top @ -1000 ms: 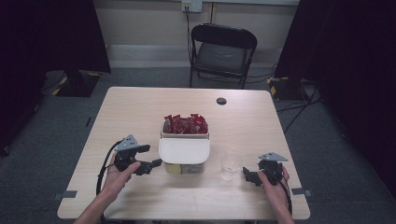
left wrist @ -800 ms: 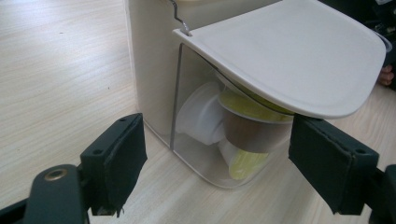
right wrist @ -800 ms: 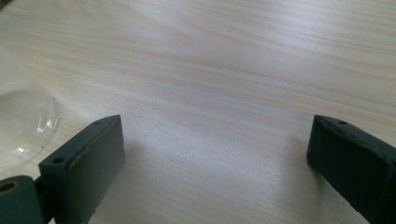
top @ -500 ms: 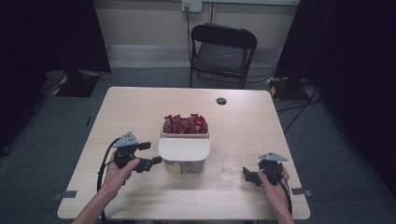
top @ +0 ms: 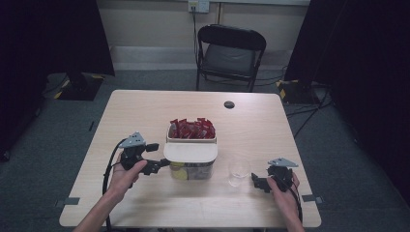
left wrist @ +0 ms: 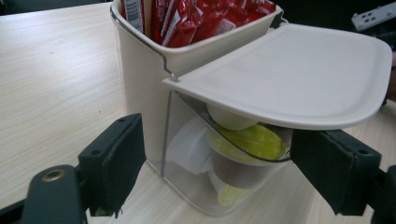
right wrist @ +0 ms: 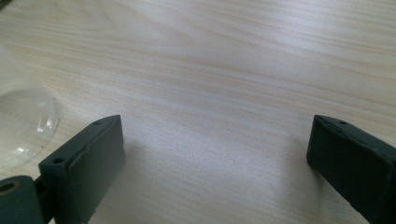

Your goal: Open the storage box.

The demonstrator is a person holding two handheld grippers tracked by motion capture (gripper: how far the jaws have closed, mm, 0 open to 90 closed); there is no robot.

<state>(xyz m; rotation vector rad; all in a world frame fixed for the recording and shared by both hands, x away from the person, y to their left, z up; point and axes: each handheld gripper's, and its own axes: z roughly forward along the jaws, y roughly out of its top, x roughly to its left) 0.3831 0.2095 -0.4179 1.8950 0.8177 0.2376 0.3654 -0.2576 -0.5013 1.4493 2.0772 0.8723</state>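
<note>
Clear plastic shows the pods in the lidded front bin of the organizer (top: 190, 157) mid-tabletop (top: 145, 111), so the left claw (top: 153, 157) stands spread at its lid (left wrist: 299, 79), seemingly to lift it, while the right claw (top: 257, 182) idles spread beside the glass (top: 239, 172).

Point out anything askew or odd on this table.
The white lid of the clear-fronted container sits lifted and tilted, open over the pods inside. The left gripper is open beside it. Nothing is spilled.
</note>
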